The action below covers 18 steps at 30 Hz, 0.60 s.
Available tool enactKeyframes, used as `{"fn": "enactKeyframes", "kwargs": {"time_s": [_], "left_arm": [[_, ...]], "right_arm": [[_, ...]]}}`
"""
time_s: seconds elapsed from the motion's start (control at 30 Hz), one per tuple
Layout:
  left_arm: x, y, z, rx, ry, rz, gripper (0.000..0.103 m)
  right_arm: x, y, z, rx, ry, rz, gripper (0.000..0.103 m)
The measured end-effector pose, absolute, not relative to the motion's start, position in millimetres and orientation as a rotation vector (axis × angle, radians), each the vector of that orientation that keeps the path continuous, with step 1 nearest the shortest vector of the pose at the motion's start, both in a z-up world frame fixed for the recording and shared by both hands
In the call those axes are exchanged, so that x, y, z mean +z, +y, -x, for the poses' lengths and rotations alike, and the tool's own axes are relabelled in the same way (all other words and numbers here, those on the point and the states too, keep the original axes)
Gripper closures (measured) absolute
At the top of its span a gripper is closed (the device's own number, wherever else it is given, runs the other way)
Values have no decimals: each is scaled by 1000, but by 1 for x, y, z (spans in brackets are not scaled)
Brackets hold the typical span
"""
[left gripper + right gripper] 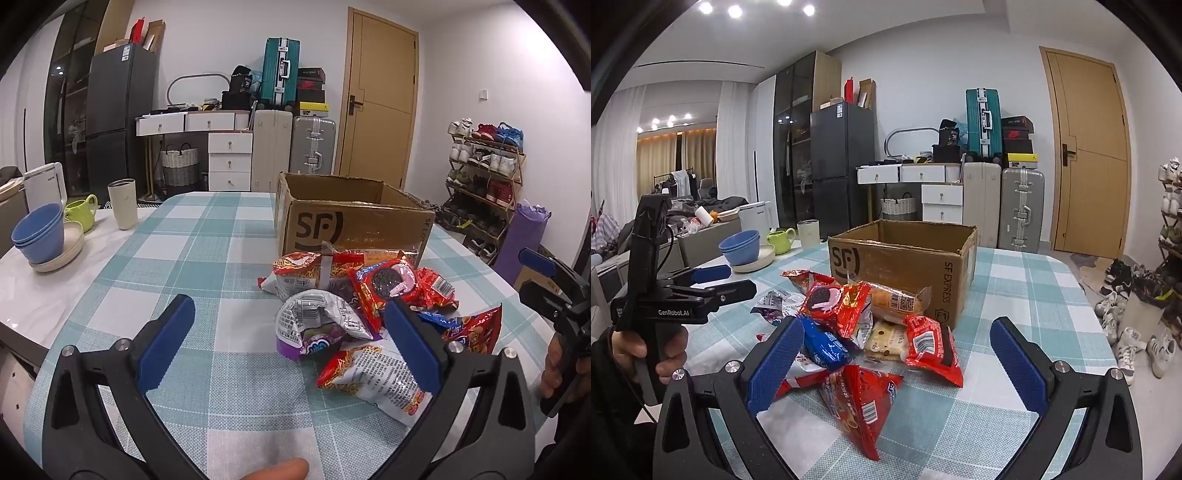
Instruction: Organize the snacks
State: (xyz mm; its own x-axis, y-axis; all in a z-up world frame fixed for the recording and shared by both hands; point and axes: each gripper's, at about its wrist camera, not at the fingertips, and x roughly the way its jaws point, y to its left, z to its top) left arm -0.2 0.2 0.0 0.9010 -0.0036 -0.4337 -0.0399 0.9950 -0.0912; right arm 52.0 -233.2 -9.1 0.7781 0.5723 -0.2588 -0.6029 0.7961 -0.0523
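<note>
A pile of snack packets lies on the checked tablecloth in front of an open cardboard box (351,225), also in the right wrist view (905,266). On top is a red Oreo packet (384,286), also in the right wrist view (834,301). A purple-and-silver packet (321,325) is at the left. A red triangular packet (858,402) lies nearest my right gripper (895,365), which is open and empty above it. My left gripper (286,343) is open and empty, over the pile's left side. Each gripper shows at the edge of the other's view (554,291) (713,284).
Blue bowls (38,230) on a cream plate, a green mug (83,210), a cream tumbler (123,203) and a white kettle (44,184) stand at the table's left. A shoe rack (487,177) stands right of the table. Suitcases and drawers line the far wall.
</note>
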Motion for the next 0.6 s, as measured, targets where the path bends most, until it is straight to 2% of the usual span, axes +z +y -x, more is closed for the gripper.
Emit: {"fn": "enactKeyframes", "kwargs": {"time_s": [0.6], "left_arm": [[0, 1, 0, 18, 452, 97, 1]], "right_arm": [[-12, -235, -55, 637, 243, 132, 0]]}}
